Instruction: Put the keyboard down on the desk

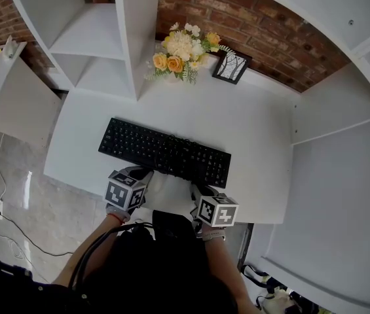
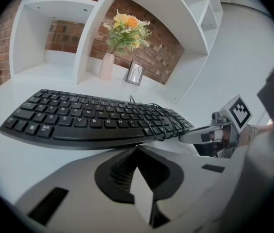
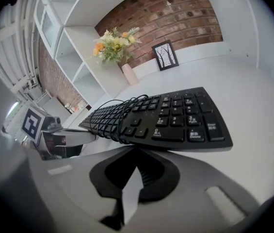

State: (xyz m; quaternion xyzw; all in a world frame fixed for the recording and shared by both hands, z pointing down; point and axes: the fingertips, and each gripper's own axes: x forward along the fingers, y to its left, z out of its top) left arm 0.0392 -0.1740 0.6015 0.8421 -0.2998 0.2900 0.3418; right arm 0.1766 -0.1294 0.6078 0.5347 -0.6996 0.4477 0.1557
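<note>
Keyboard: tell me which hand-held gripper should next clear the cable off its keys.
Right, probably: the cable coil lies on the keyboard nearer the right hand-held gripper than the left hand-held gripper; both grip the near edge.

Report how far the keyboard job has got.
Done, apparently: the keyboard lies across the desk, its cable coiled on the keys. In hand: the left gripper and right gripper, jaws shut, sit at its near edge; whether it rests fully flat is unclear. Left: draw both grippers clear.
</note>
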